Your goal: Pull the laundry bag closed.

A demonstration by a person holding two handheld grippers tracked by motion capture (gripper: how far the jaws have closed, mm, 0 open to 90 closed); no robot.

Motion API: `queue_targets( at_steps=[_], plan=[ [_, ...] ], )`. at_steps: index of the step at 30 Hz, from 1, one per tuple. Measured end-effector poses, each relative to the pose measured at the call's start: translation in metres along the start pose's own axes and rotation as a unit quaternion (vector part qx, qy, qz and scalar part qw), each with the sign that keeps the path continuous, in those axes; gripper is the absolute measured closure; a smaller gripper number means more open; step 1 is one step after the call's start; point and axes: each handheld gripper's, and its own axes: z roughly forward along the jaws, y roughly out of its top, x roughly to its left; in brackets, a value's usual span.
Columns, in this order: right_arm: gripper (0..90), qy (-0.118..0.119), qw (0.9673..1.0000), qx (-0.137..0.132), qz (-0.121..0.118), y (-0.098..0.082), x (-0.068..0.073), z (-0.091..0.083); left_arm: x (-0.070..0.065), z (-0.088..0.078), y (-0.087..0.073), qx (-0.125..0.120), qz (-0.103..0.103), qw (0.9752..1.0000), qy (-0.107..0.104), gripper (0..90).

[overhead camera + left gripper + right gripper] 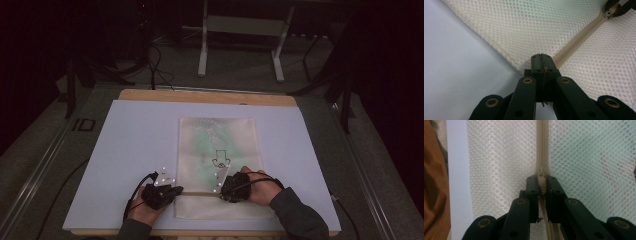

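On the white mat covering the wooden table, a cream mesh pouch is lying flat, its long side running away from the person, with a beige zipper crossing it near the close end. Something pale green is showing through the mesh, along with a small dark printed figure. At the pouch's left edge, the left gripper is clamping the very end of the zipper: in the left gripper view its jaws are pressing together on the corner of the fabric with almost no gap between them. Farther along the same line, the right gripper is pinching the zipper's slider, which is sitting between its two closed jaws in the right gripper view, with the zipper teeth running straight ahead beyond it. Both hands are resting low on the mat near the table's close edge, forearms coming in from below, the grippers lying nearly level and pointing inward toward each other along the zipper line, with a cable looping back from each.
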Motion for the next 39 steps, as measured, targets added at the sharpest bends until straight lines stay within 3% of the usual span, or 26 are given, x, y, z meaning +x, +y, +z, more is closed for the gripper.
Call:
queue_targets(
  at_steps=[39],
  plan=[
    [82.3, 0.001, 0.9998, 0.006, 0.018, -0.02, -0.001, -0.006, 0.0, 0.0, 0.0, -0.001, -0.001, 1.0, -0.001, 89.2]
  ],
)
